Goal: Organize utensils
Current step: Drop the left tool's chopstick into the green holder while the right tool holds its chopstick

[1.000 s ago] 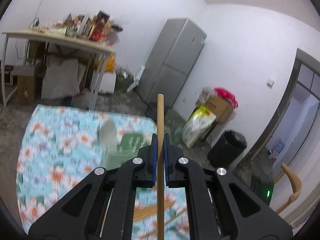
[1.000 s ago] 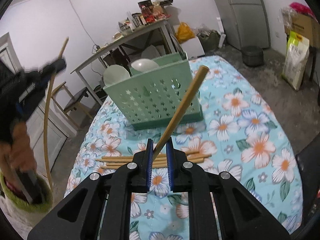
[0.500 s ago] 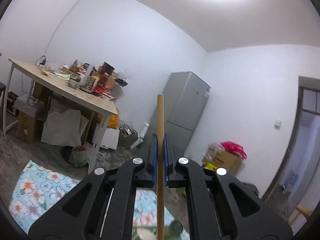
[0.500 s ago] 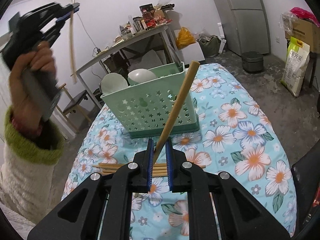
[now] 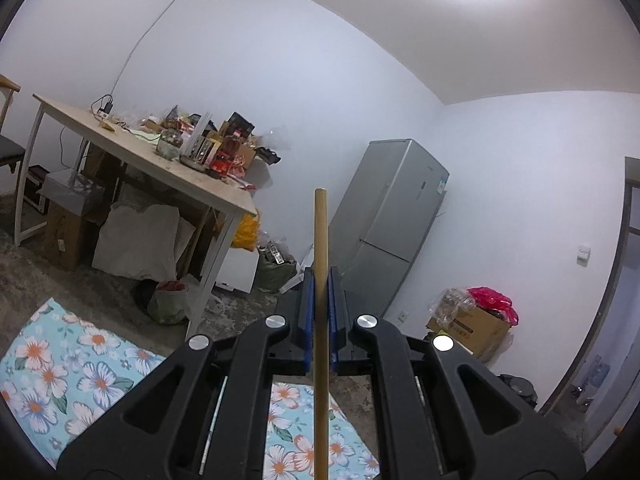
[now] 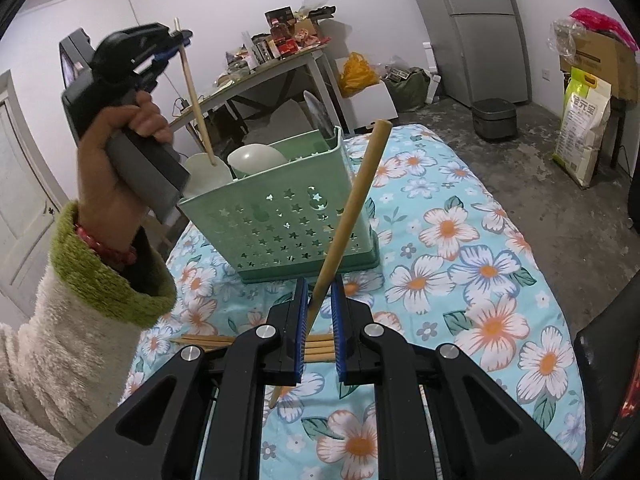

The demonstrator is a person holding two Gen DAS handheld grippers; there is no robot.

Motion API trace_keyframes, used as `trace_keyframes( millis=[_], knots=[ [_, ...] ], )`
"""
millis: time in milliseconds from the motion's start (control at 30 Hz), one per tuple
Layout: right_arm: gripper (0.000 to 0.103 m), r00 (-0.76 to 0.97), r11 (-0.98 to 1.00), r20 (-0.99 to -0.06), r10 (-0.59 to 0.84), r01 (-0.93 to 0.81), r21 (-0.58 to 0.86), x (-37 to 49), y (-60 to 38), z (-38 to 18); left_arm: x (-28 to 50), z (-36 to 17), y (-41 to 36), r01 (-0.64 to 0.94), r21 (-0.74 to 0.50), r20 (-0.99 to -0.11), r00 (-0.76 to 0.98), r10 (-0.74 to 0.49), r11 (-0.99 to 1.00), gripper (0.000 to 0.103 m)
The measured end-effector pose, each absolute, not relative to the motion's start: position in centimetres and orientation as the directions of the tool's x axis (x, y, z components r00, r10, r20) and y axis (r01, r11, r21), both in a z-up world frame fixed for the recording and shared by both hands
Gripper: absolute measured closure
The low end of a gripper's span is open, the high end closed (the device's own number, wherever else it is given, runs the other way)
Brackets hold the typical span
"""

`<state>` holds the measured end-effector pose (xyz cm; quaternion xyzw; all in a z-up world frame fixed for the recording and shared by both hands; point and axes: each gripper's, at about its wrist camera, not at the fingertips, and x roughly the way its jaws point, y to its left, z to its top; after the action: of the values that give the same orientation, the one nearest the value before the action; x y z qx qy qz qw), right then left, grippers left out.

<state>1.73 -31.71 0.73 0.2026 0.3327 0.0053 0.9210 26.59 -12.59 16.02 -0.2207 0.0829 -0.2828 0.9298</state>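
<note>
Right wrist view shows both grippers pinching a wooden chopstick each. The right gripper (image 6: pixel 318 320) has its fingers pressed on a chopstick (image 6: pixel 352 208) that slants up toward one o'clock, its tip in front of the green perforated utensil basket (image 6: pixel 288 220). At ten o'clock a hand (image 6: pixel 120 152) holds the left gripper (image 6: pixel 176 40) aloft, fingers clamped near the top of a second chopstick (image 6: pixel 196 96), whose lower end hangs over the basket's near-left corner, by the pale spoons (image 6: pixel 252 158) standing inside. More loose chopsticks (image 6: pixel 200 340) lie on the floral table (image 6: pixel 460 240) just behind the right fingers. My reading: the step in hand is dropping the left stick into the basket — it needs lowering tip-first into a compartment, then release; the right stick follows.
</note>
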Motion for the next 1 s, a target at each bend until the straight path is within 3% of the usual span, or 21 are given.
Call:
trace_keyframes(
  millis=[233,767,1000],
  knots=[
    [0.091,0.776,0.914,-0.615,0.144,0.134,0.383,1.9,-32.1,0.5,27.0,14.1,-13.4,0.459,-0.432,-0.054,0.846,-0.531,0.776,0.098],
    [0.091,0.776,0.910,-0.614,0.147,0.136,0.391,1.8,-32.4,0.6,27.8,13.6,-13.1,0.358,-0.405,-0.015,0.918,-0.397,0.842,0.098],
    [0.091,0.776,0.910,-0.614,0.146,0.137,0.390,1.8,-32.4,0.7,27.6,12.9,-12.9,0.352,-0.419,-0.031,0.916,-0.401,0.837,0.098]
  ],
)
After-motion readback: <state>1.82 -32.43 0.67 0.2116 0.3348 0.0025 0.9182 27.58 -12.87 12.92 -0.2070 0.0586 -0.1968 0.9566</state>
